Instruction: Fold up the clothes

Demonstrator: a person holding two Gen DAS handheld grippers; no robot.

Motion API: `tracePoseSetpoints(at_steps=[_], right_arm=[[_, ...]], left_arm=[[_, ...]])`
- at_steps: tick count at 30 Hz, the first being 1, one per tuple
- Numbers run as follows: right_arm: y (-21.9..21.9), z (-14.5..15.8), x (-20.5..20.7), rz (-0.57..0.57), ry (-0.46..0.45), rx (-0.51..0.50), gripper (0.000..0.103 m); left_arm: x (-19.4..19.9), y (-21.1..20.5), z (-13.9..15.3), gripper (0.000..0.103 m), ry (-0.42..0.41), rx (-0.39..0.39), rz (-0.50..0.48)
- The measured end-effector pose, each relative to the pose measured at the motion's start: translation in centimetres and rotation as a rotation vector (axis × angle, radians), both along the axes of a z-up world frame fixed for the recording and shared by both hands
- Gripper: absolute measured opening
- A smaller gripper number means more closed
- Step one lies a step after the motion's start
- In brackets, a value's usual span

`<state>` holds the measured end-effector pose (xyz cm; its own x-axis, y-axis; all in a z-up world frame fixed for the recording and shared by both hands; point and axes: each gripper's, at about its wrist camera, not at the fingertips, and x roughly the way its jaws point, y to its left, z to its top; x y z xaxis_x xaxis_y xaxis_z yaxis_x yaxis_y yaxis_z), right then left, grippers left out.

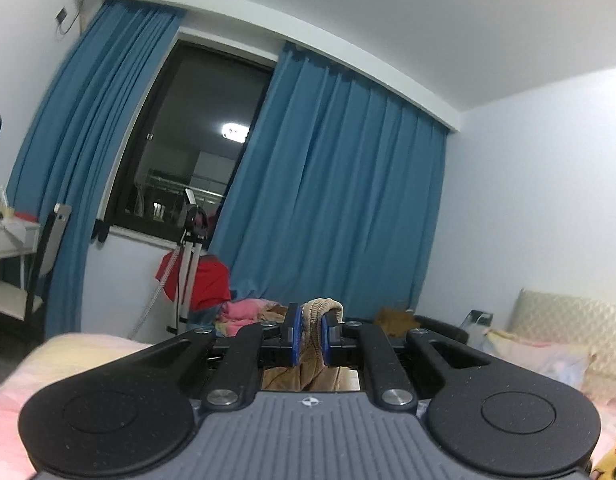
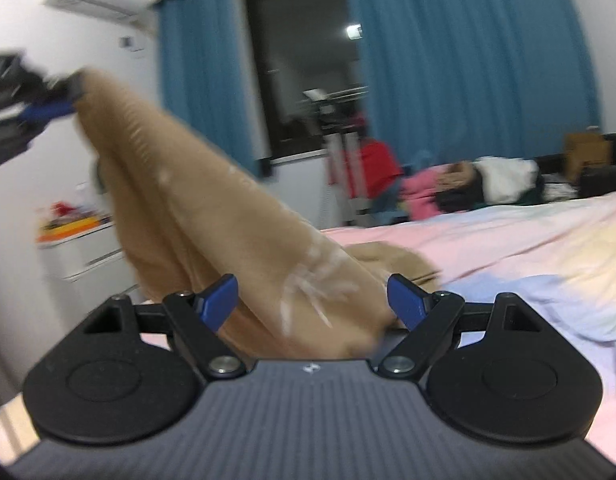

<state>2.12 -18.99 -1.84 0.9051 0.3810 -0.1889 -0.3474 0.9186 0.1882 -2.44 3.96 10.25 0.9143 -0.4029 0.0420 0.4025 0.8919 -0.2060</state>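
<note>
We're pinching the ribbed edge of the tan garment in our left claw, clamped tight. Only the right wrist view is showing it draping down to the bed, running between our right claw's wide-apart fingers.

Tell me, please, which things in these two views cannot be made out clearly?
- Tan garment: motion blur in the right wrist view hides its type and white print.
- Its gripped edge: in the left wrist view the left gripper body hides the rest.
- Clothes pile: small, blurred.
- Right gripper: open; garment contact unclear.
</note>
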Motion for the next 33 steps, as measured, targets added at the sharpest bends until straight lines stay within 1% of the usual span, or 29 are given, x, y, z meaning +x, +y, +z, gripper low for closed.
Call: tracePoseSetpoints(at_steps=[2, 4, 7, 9, 12, 15, 16, 18, 20, 21, 22, 25, 28, 32, 33], right_arm=[[1.6, -0.1, -0.5, 0.059, 0.010, -0.031, 0.083], [3.5, -0.7, -0.7, 0.106, 0.021, -0.100, 0.083], [6.0, -1.7, -1.2, 0.132, 0.009, -0.233, 0.082], [7.2, -2.3, -1.0, 0.157, 0.028, -0.289, 0.074], [8.5, -3.5, 0.1, 0.194, 0.092, -0.338, 0.074], [9.8, -5.0, 1.3, 0.201, 0.154, -0.394, 0.072], [10.2, -5.4, 1.6, 0.196, 0.168, -0.413, 0.063], [10.9, -6.2, 2.0, 0.187, 0.187, -0.442, 0.055], [11.0, -6.6, 2.1, 0.168, 0.188, -0.448, 0.042], [10.7, -6.6, 2.1, 0.148, 0.193, -0.446, 0.027], [10.3, -6.3, 2.4, 0.133, 0.202, -0.432, 0.024], [7.7, -5.0, 2.0, 0.059, 0.206, -0.359, 0.024], [4.9, -4.1, 1.6, -0.015, 0.213, -0.283, 0.024], [2.6, -3.8, 2.4, -0.104, 0.249, -0.242, 0.024], [2.4, -3.7, 2.4, -0.126, 0.245, -0.237, 0.025]], left_arm=[[0.0, 0.0, -1.0, 0.011, 0.000, 0.025, 0.031], [0.5, 0.5, -2.3, 0.011, 0.027, 0.002, 0.045], [1.5, 2.0, -3.6, 0.011, 0.078, -0.033, 0.070], [2.1, 2.9, -4.3, 0.011, 0.113, -0.044, 0.088], [3.7, 4.5, -5.2, 0.011, 0.165, -0.048, 0.119], [5.3, 5.8, -6.5, 0.011, 0.229, -0.041, 0.147], [6.3, 6.1, -6.8, 0.011, 0.251, -0.037, 0.154], [7.3, 7.0, -7.7, 0.011, 0.302, -0.044, 0.160], [7.8, 7.6, -8.2, 0.011, 0.327, -0.053, 0.158], [7.7, 7.9, -8.4, 0.011, 0.332, -0.050, 0.163], [7.7, 8.2, -8.6, 0.011, 0.337, -0.046, 0.168], [7.8, 8.6, -9.2, 0.011, 0.363, -0.030, 0.195], [8.7, 8.5, -9.7, 0.012, 0.437, 0.002, 0.195], [9.2, 7.4, -10.7, 0.011, 0.498, 0.078, 0.209], [8.9, 7.1, -11.0, 0.011, 0.500, 0.079, 0.203]])
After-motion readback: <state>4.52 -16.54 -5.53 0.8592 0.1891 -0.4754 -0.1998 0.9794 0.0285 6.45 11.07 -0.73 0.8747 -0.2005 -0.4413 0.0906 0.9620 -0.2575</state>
